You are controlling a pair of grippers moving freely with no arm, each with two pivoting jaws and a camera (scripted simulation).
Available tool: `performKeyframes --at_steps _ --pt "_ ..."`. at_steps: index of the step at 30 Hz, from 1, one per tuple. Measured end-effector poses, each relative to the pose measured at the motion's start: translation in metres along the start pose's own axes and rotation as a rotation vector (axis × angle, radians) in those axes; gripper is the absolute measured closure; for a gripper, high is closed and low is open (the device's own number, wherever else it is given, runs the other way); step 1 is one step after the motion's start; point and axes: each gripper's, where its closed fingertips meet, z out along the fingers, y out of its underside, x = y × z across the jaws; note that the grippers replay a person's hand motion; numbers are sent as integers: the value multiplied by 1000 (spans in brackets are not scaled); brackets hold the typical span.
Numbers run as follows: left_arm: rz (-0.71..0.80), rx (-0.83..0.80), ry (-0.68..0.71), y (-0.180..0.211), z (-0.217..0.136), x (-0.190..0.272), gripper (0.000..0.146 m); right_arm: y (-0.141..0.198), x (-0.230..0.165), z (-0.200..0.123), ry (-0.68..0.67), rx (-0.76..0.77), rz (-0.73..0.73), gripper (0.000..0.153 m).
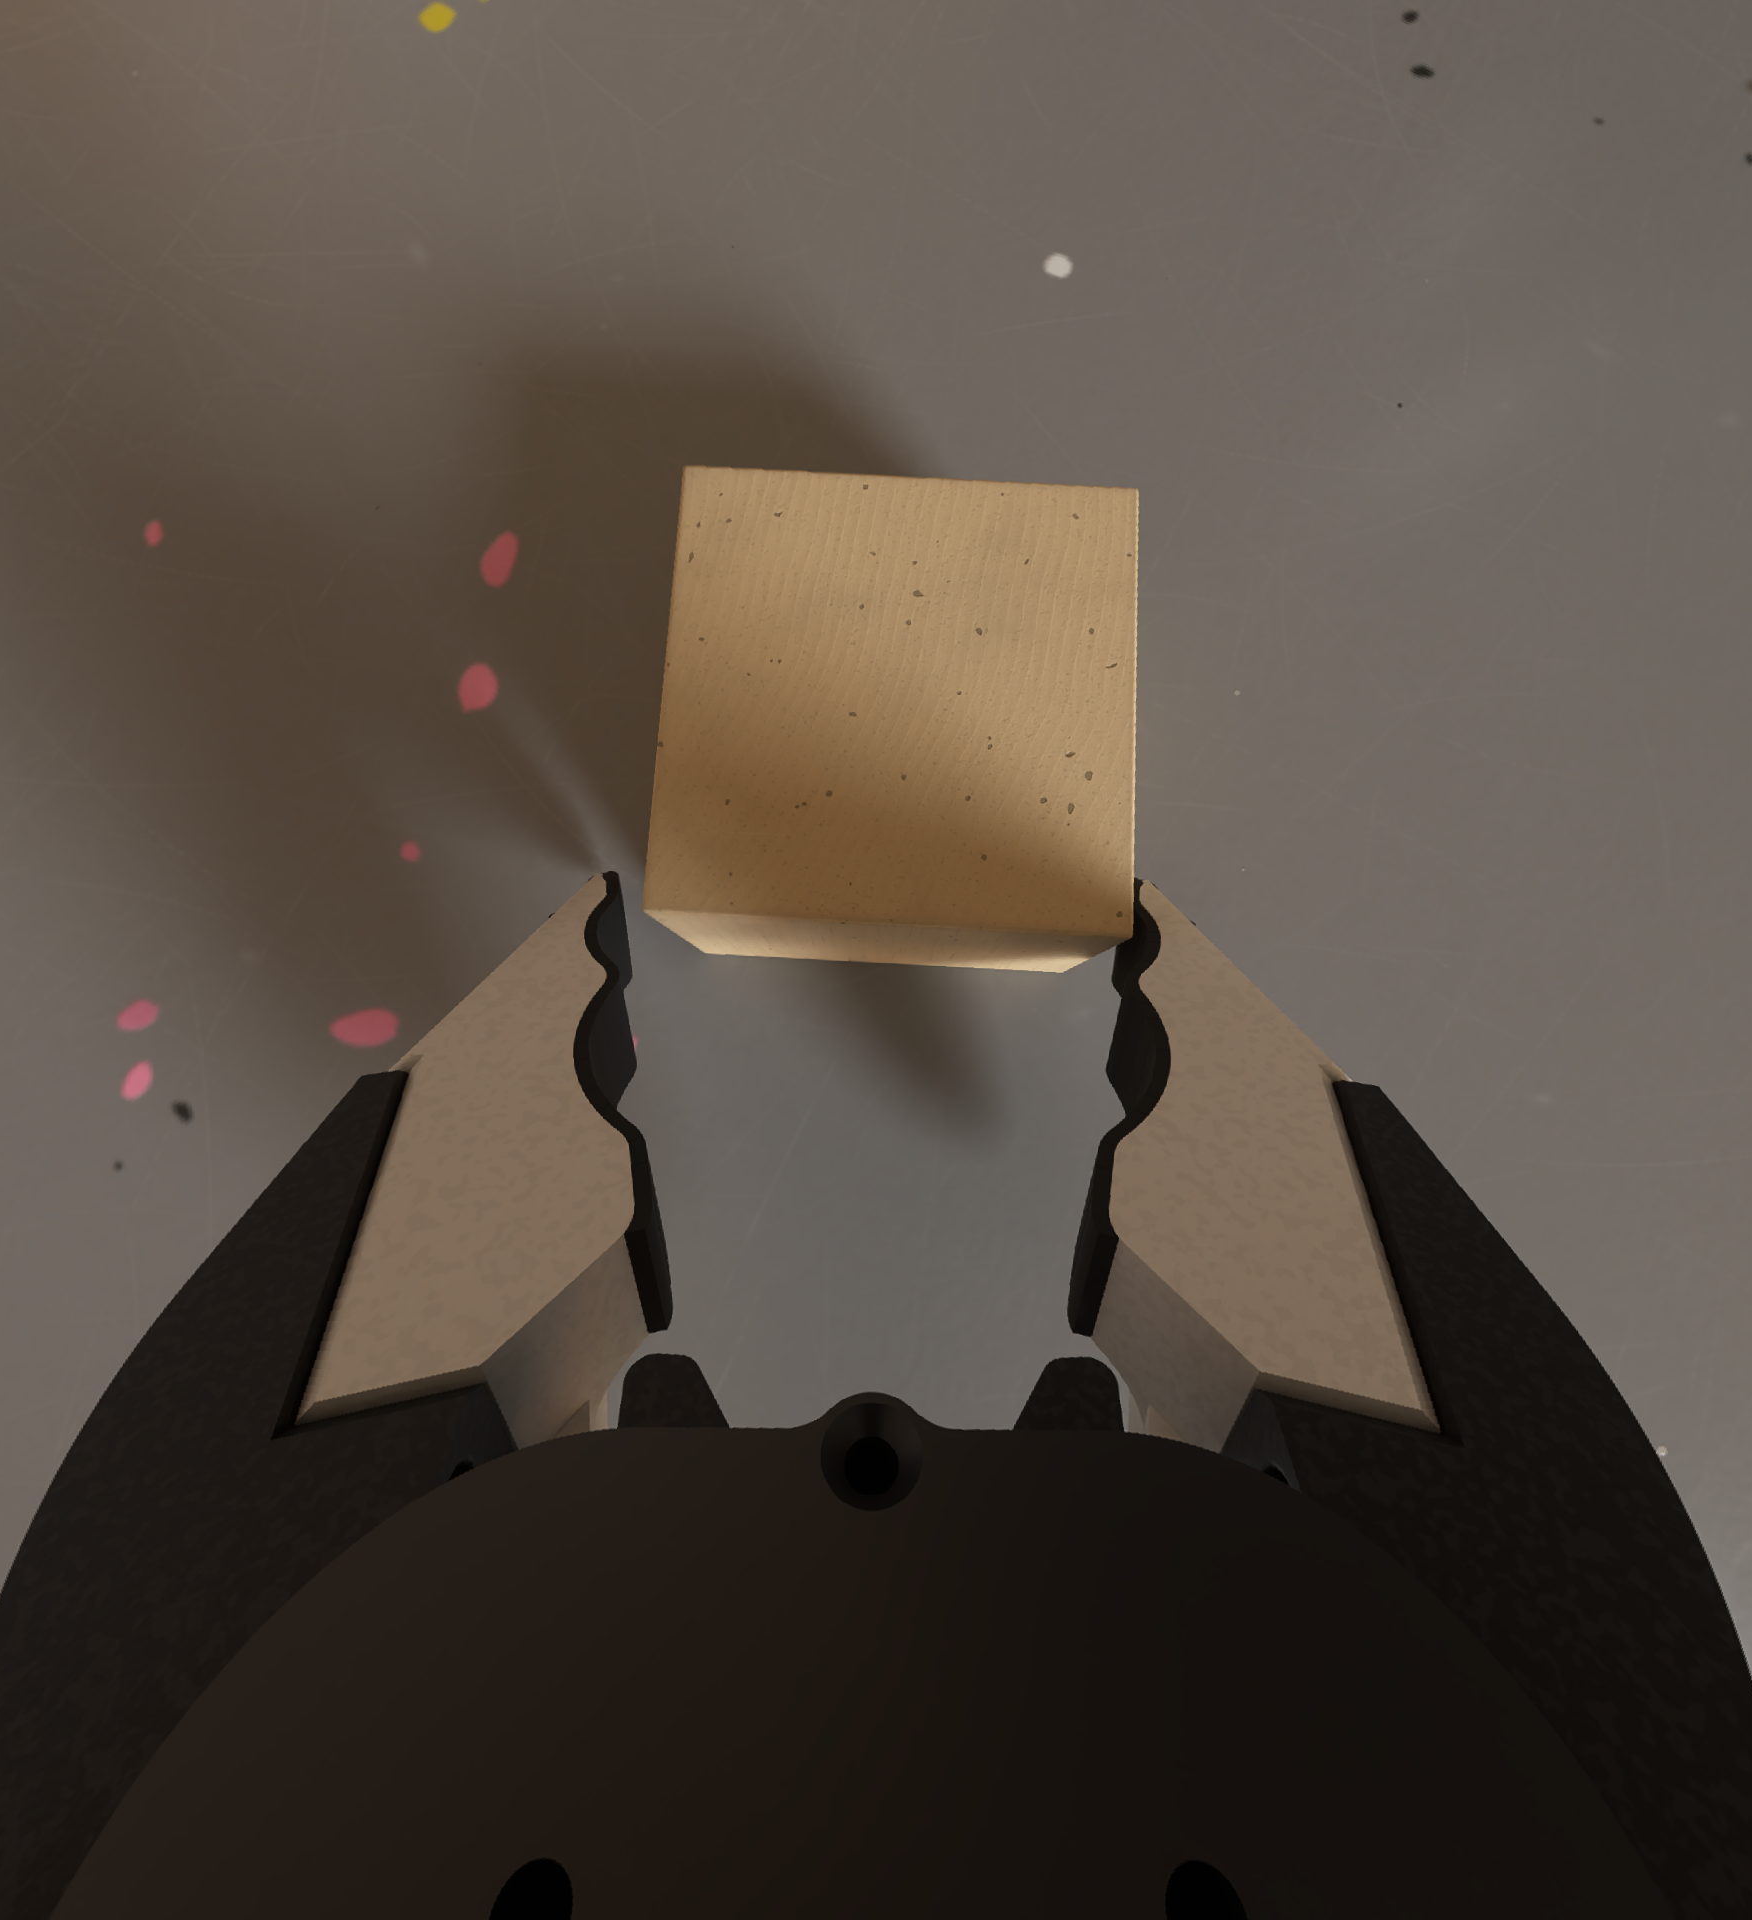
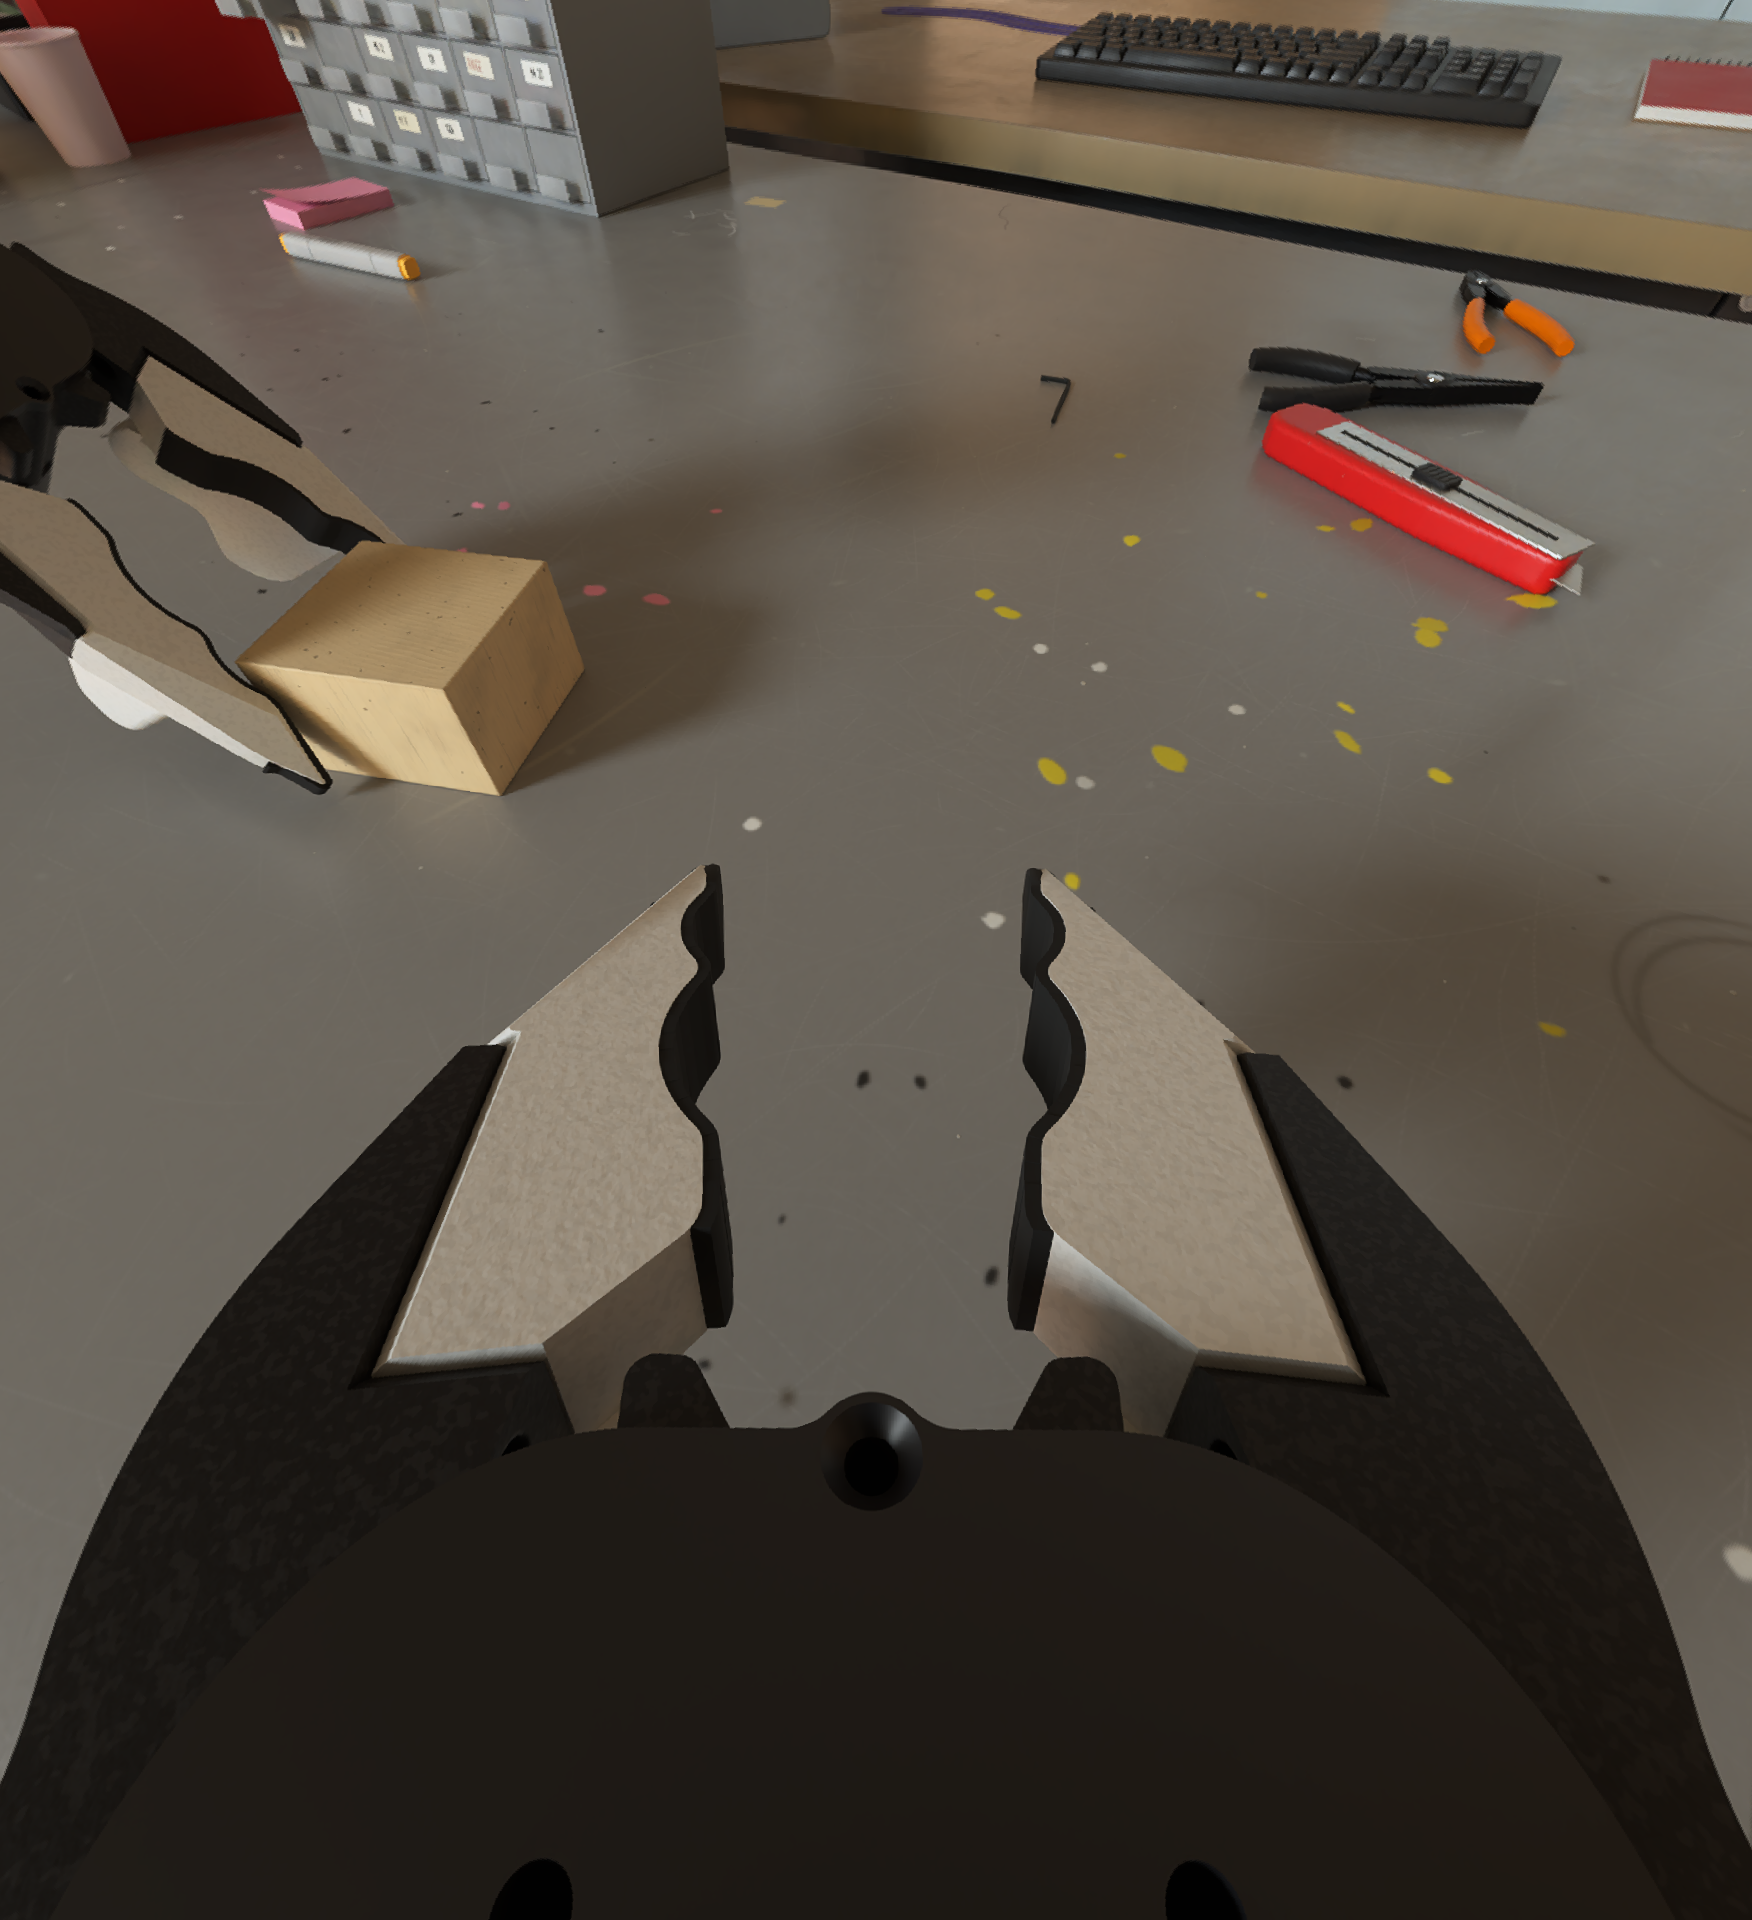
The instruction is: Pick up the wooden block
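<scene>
On the table (image 2: 851,644) the block (image 1: 893,717) sat unlifted — our left gripper (image 1: 872,904) spread wide, tips at its near corners, nothing clamped; our right gripper (image 2: 872,883) hung apart, empty.

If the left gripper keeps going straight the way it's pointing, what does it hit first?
The wooden block. The left gripper is open with its fingertips level with the block's near corners, so going on should bring the block between the fingers, though one tip may clip a corner.

red box cutter (image 2: 1423,502), black keyboard (image 2: 1298,64), pink cup (image 2: 61,94).
</scene>
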Motion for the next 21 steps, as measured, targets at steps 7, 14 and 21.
performKeyframes --at_steps 7,14,21 --pt "13 -2 14 -3 3 -1 47 1 0 1 -1 -5 1 95" --pt "8 15 7 -4 2 -1 62 2 1 1 0 -5 3 95" --pt "7 13 5 -4 2 -1 62 2 1 1 -1 -5 3 96"
